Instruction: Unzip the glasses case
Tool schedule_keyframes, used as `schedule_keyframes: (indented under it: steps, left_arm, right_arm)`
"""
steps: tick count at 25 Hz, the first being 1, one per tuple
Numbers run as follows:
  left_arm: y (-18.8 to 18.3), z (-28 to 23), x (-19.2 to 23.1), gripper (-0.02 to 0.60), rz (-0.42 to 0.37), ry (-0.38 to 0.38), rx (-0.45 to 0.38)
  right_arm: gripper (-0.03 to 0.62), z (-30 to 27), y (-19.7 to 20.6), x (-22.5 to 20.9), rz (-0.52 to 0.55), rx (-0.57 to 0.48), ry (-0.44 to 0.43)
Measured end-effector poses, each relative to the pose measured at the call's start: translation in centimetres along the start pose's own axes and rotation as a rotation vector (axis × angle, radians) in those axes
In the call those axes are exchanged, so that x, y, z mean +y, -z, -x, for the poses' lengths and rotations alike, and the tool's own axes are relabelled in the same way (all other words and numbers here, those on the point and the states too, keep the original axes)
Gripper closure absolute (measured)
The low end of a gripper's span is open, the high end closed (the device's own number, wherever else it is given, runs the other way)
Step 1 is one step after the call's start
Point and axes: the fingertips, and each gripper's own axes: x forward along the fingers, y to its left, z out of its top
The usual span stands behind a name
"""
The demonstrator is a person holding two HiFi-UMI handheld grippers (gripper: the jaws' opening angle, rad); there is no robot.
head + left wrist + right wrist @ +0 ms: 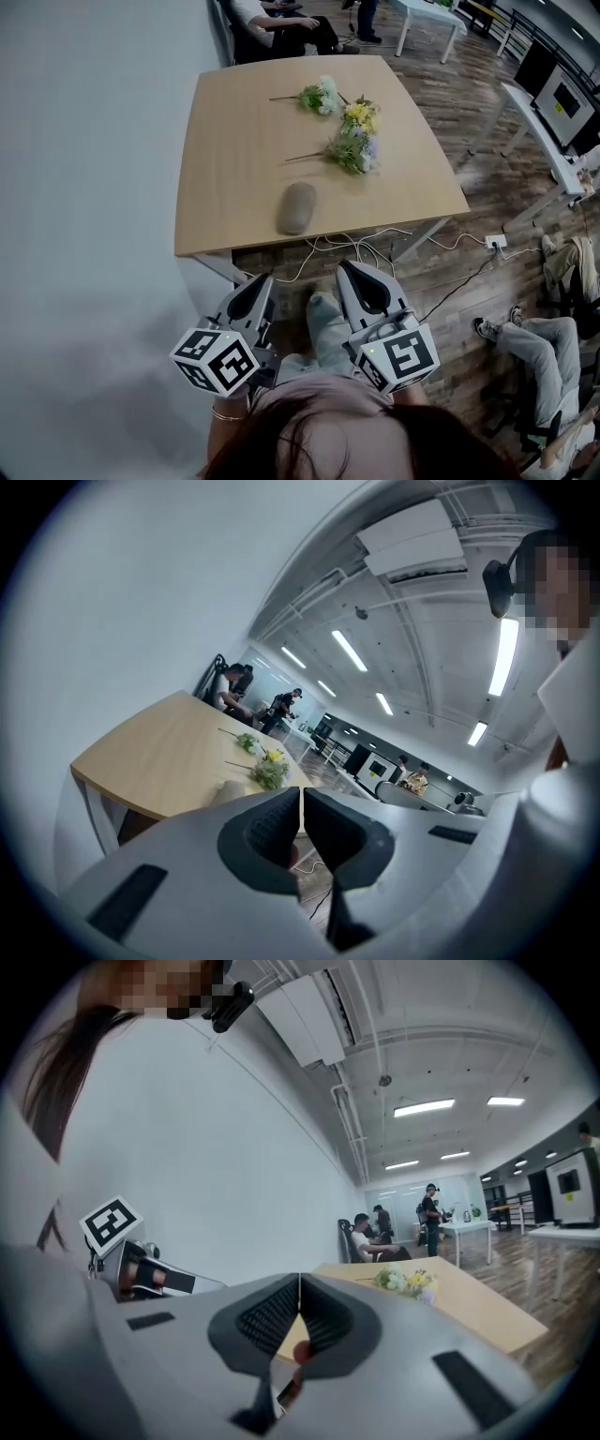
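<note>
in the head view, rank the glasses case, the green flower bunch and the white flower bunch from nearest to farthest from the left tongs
1. glasses case: near edge of the table, just ahead of the left tongs.
2. green flower bunch: mid-table, toward the right.
3. white flower bunch: far end of the table.
</note>
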Motion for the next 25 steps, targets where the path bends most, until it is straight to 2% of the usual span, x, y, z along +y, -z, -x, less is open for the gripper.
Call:
schedule_keyframes:
  steps: [13, 19, 25]
  left_arm:
    - [-2.8, -10.2, 5.9, 0.564, 0.096, -0.037, 0.011]
    - [-3.1, -14.5, 8.0, 0.538, 0.104, -0.053, 0.054]
    - [-1.9, -18.0, 10.4, 0.517, 0.129, -0.079, 0.112]
  right_arm:
    - [0.579, -7.7, -0.7, -7.6, 0.004, -0.017, 0.030]
    - [0.579, -10.8, -1.5, -10.9, -0.026, -0.020, 0.041]
    - [0.579, -13.6, -1.4, -13.4, -0.033, -0.004, 0.037]
